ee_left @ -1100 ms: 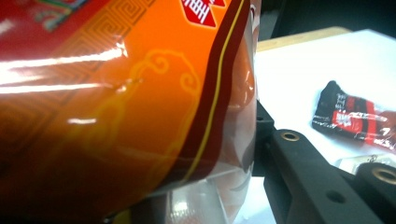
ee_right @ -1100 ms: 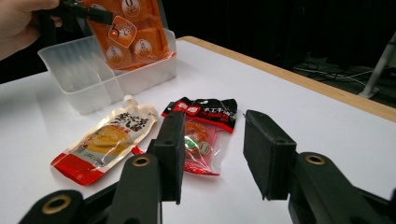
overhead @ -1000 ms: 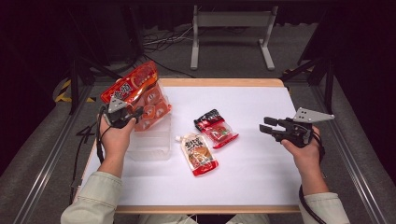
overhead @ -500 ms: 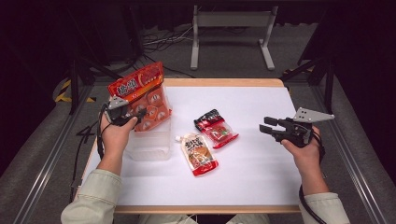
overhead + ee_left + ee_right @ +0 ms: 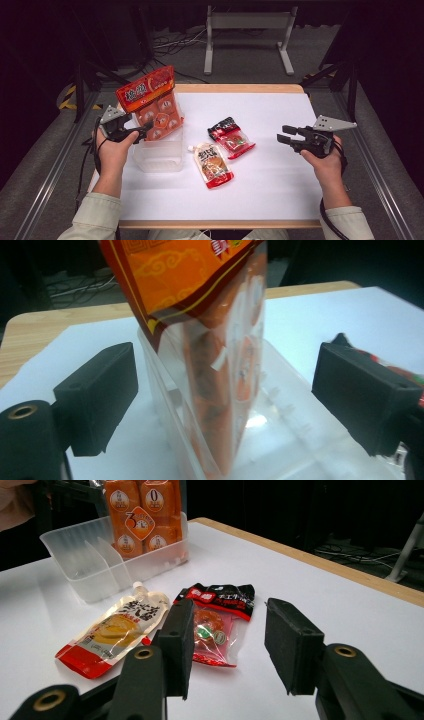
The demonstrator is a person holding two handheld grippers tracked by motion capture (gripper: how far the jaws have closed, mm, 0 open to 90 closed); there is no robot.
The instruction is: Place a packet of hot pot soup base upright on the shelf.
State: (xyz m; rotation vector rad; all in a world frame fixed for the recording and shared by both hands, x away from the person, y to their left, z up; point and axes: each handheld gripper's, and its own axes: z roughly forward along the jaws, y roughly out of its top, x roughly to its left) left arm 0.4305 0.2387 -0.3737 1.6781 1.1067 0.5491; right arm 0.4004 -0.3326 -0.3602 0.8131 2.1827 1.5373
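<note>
An orange snack bag [image 5: 152, 102] [image 5: 145, 517] stands upright in the far end of a clear plastic bin [image 5: 160, 155] at the table's left. My left gripper [image 5: 141, 132] is at the bin's left side, open. In the left gripper view its jaws stand wide on either side of the bag [image 5: 220, 365] without touching it, over the bin [image 5: 300, 405]. My right gripper [image 5: 290, 136] [image 5: 227, 625] hovers open over the right of the table with nothing in it. A spouted pouch [image 5: 212, 165] [image 5: 112, 630] and a red and black packet [image 5: 231, 137] [image 5: 220, 597] lie flat mid-table.
The bin [image 5: 75, 555] has dividers, and its near compartments hold nothing. The white table top [image 5: 280, 200] has a wooden far edge. A metal stand [image 5: 250, 30] and cables sit on the floor behind. Rails run along both sides.
The orange bag has swung from a leftward tilt to upright in the bin. The left gripper has shifted slightly. The right gripper has stayed still.
</note>
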